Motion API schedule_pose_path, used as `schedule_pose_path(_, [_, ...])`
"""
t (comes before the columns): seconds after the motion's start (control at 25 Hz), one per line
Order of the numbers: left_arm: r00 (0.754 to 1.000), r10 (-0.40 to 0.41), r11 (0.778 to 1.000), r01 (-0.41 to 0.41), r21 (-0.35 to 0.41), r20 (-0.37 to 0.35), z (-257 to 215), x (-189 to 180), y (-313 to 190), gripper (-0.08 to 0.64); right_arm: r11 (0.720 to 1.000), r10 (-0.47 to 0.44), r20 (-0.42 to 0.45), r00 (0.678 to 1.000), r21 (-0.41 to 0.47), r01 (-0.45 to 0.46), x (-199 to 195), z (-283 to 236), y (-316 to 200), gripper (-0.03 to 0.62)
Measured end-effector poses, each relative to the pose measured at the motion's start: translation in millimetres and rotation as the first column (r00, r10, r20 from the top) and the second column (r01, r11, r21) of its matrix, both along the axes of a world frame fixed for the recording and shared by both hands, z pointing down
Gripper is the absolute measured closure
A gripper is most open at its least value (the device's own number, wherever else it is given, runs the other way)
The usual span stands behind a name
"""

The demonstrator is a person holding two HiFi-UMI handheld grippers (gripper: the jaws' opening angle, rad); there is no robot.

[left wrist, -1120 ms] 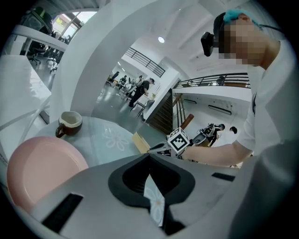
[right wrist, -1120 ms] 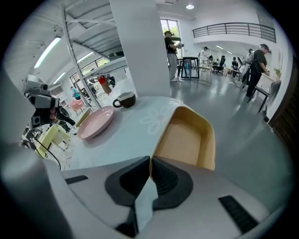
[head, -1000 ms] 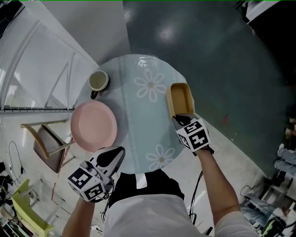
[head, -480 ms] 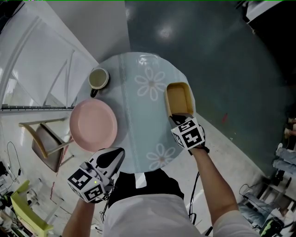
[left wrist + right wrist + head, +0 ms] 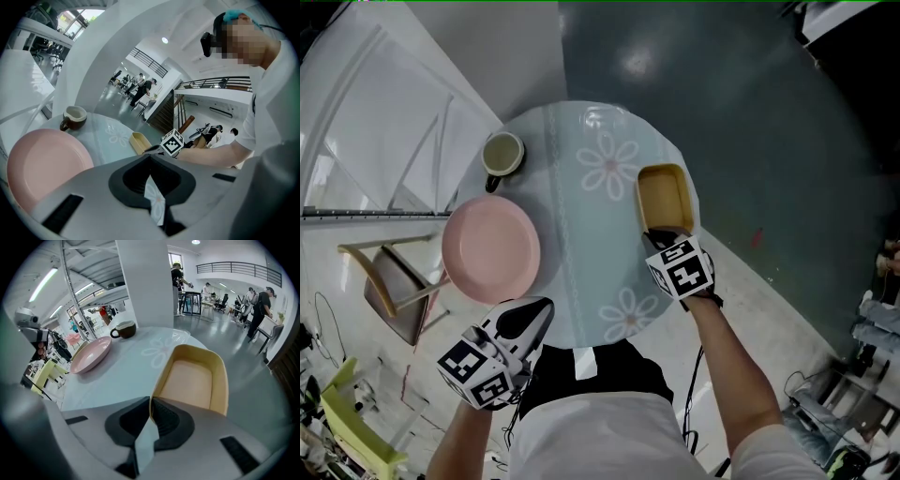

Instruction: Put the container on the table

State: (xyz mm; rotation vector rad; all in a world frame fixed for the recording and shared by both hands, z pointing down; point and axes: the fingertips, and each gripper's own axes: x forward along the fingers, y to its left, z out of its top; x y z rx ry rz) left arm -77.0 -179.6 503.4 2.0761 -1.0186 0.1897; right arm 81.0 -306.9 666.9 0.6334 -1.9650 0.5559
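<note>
A shallow yellow rectangular container (image 5: 664,198) (image 5: 194,380) rests at the right side of the round pale-blue table (image 5: 572,253), its long side pointing away from me. My right gripper (image 5: 659,237) (image 5: 150,405) is shut on the container's near wall, pinching the thin rim between its jaws. In the left gripper view the container (image 5: 138,141) shows small beyond the jaws. My left gripper (image 5: 536,314) (image 5: 150,161) hangs shut at the table's near-left edge, holding nothing.
A pink plate (image 5: 491,250) (image 5: 89,355) lies on the table's left side. A dark mug (image 5: 501,156) (image 5: 123,328) stands at the far left. A wooden chair (image 5: 391,287) sits left of the table. The container's right side lies close to the table's right edge.
The right gripper and the container have shifted slightly toward me and inward on the table. The left gripper has stayed still.
</note>
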Motion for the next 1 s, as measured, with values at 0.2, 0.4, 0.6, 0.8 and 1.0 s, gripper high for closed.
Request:
schedule_pose_path(0.2, [1.0, 0.001, 1.0, -0.001, 0.0, -0.001, 1, 2, 2, 0.538, 1.0, -0.013, -0.022, 1.0, 0.014, 0.014, 0, 3, 3, 0.558])
schedule_pose_path(0.4, [1.0, 0.001, 1.0, -0.001, -0.001, 0.0, -1, 2, 6, 0.538, 0.999, -0.033, -0.048, 0.998, 0.03, 0.034, -1, 5, 5, 0.555])
schedule_pose_path(0.6, [1.0, -0.003, 1.0, 0.003, 0.0, 0.002, -1, 2, 9, 0.538, 0.995, -0.072, -0.082, 0.994, 0.059, 0.077, -4, 4, 3, 0.554])
schedule_pose_path(0.8, [1.0, 0.0, 1.0, 0.0, 0.005, 0.001, -2, -2, 9, 0.538, 0.995, -0.056, -0.087, 0.995, 0.075, 0.063, -6, 0, 0, 0.549])
schedule_pose_path(1.0, [1.0, 0.0, 1.0, 0.0, 0.012, 0.003, -4, -6, 9, 0.538, 0.996, -0.022, -0.056, 0.998, 0.086, 0.027, -7, -11, -3, 0.509])
